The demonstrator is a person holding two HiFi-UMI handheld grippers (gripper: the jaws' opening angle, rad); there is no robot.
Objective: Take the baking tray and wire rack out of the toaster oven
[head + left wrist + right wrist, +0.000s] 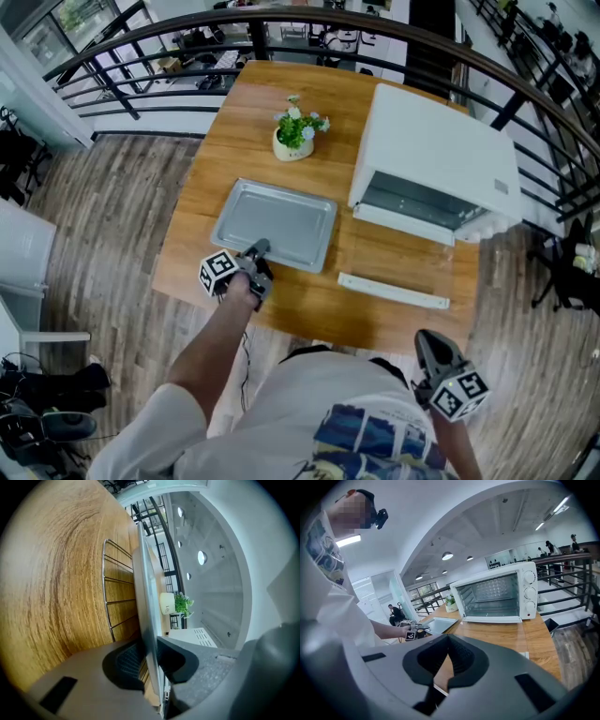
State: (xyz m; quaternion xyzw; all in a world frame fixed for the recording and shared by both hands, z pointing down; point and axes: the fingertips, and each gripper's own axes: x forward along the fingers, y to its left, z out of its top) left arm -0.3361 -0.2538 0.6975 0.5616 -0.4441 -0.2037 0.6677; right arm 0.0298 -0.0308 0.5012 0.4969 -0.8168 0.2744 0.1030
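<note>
Left gripper (257, 251) clamps the baking tray (281, 220) by its near rim, laying it flat beside the toaster oven (436, 155); right gripper (425, 339) waits closed, empty.

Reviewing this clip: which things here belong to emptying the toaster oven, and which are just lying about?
Job:
white toaster oven
flat grey metal baking tray, clamped in the left gripper
silver wire rack beneath it

Lying about:
small green plant in a white pot
long white strip, purpose unclear, on the wooden table
right gripper, idle, jaws together
</note>
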